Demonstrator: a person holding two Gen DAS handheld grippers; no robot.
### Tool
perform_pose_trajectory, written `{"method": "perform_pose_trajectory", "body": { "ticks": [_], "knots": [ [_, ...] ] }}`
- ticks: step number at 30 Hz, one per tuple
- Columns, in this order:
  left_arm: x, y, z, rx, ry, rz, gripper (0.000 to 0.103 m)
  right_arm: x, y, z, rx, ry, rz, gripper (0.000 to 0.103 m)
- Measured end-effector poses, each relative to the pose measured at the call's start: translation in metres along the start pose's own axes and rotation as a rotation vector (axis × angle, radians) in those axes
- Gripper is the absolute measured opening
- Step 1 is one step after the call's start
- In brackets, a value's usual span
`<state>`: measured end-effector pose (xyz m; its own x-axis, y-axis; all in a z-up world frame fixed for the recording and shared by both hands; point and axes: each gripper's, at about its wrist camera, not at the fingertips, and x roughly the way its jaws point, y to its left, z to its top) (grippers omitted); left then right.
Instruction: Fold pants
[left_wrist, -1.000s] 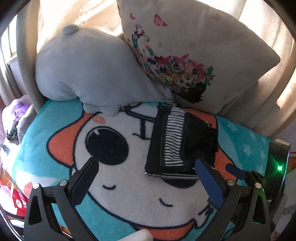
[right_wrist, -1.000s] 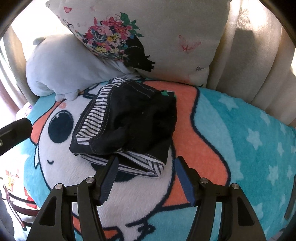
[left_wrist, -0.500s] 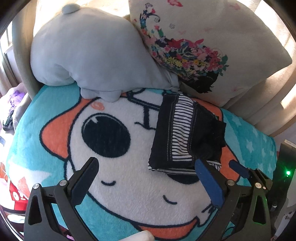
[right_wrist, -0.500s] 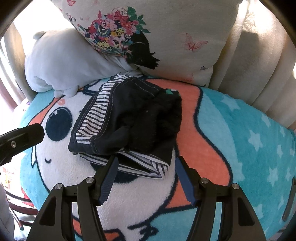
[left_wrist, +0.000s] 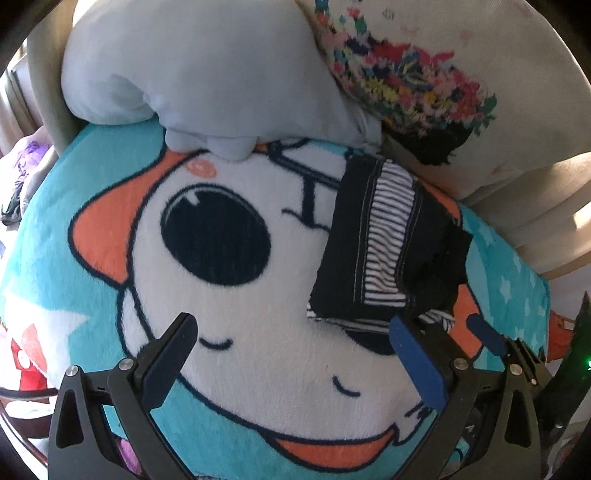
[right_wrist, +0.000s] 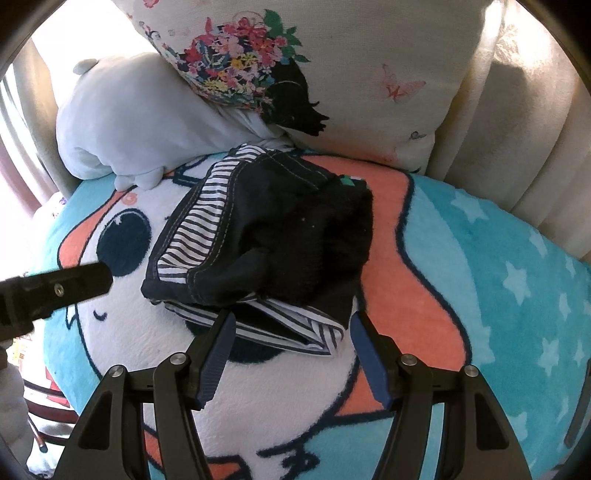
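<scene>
The right gripper (right_wrist: 291, 325) is wide apart and holds nothing. The left gripper (left_wrist: 291, 336) too. The folded pants (right_wrist: 269, 251) lie on the blanket (right_wrist: 480, 280).

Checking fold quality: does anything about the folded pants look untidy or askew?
Yes. The pants are bundled unevenly: a striped lower layer sticks out past the dark top layer at the near edge, and the top is lumpy rather than flat. Both claws stand open, touching nothing.
</scene>
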<state>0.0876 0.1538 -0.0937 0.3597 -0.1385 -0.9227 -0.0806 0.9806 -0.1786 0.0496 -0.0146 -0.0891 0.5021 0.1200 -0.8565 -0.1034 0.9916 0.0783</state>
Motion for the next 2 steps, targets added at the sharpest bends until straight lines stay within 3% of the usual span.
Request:
{"method": "perform_pose_trajectory", "body": {
  "ticks": [2],
  "knots": [
    [-0.0005, -0.0040, -0.0021, 0.007, -0.001, 0.018, 0.103, 0.0002, -0.0062, -0.0003, 0.021, 0.000, 0.006, 0.069]
  ]
}}
